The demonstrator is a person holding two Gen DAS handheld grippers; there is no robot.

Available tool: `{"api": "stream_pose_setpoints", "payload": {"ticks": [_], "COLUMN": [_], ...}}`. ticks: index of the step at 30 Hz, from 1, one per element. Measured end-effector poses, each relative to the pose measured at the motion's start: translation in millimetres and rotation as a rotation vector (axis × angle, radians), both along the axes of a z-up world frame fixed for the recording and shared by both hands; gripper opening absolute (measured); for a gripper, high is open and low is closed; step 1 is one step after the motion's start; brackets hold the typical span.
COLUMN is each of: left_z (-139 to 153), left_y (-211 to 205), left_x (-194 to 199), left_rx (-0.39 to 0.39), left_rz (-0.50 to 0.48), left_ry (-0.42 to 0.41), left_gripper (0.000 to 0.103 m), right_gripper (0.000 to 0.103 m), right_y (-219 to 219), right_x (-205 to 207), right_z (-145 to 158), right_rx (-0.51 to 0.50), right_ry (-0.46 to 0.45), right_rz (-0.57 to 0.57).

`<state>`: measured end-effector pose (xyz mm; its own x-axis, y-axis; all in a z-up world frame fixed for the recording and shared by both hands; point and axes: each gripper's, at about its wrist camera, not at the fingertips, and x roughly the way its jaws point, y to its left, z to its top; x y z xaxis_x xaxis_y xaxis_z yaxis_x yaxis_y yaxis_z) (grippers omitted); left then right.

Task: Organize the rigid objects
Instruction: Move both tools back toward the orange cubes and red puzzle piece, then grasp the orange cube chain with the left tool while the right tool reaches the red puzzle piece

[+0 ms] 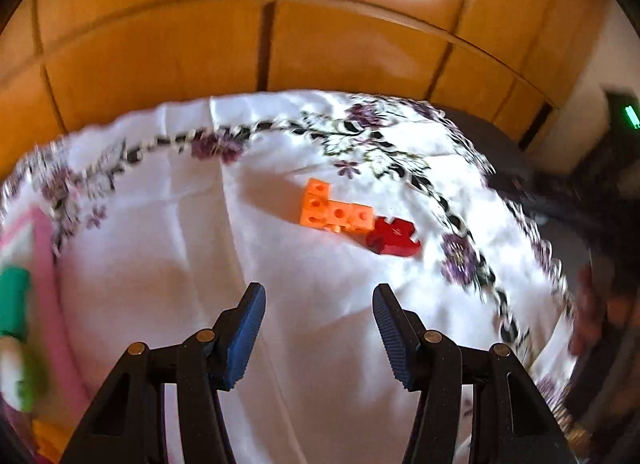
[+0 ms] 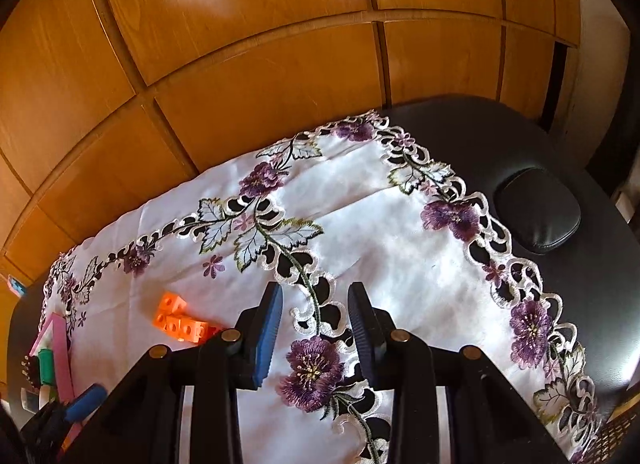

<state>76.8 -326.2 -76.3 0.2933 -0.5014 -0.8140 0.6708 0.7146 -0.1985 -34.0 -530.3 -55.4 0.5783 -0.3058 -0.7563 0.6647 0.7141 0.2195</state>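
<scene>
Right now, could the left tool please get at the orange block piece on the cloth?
Probably yes. The left tool is open and empty, and the orange block piece lies ahead on bare white cloth. Only the red piece touching its right end crowds a grasp.

Linked cubes: orange
Block beside them: red
Tablecloth: white, purple embroidered flowers, dark cutwork edging
Gripper pads: blue
Cabinet doors: honey-brown wood

left gripper open; right gripper open
</scene>
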Motion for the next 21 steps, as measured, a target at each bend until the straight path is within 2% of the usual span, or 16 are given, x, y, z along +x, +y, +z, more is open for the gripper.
{"api": "stream_pose_setpoints", "payload": {"ticks": [2, 7, 9, 11, 12, 14, 18, 21], "left_z": [-3, -2, 0, 0, -1, -5, -14, -21], "left_y": [-1, -18, -29, -41, -48, -59, -78, -86], "left_x": [14, 29, 31, 32, 33, 33, 33, 40], "left_rx": [-0.017, -0.029, -0.02, -0.007, 0.002, 0.027, 0.099, 0.117], "left_rz": [0.03, 0.021, 0.0, -0.021, -0.032, -0.049, -0.109, -0.121], "left_ry": [0.037, 0.043, 0.019, -0.001, 0.0, -0.013, -0.075, -0.058], "left_gripper": [0.055, 0.054, 0.054, 0.059, 0.068, 0.08, 0.08, 0.08], "right_gripper": [0.034, 0.034, 0.034, 0.034, 0.034, 0.034, 0.034, 0.034], "right_y": [1, 1, 0, -1, -1, -2, -2, -2], "right_x": [1, 3, 2, 2, 2, 2, 2, 3], "right_z": [0, -2, -2, -2, -2, -2, -4, -4], "right_rx": [0.002, 0.017, 0.025, 0.034, 0.038, 0.049, 0.062, 0.066], "right_ry": [0.001, 0.002, -0.001, -0.006, -0.008, -0.008, -0.01, -0.011], "right_rz": [0.006, 0.012, 0.013, 0.011, 0.011, 0.013, 0.018, 0.023]}}
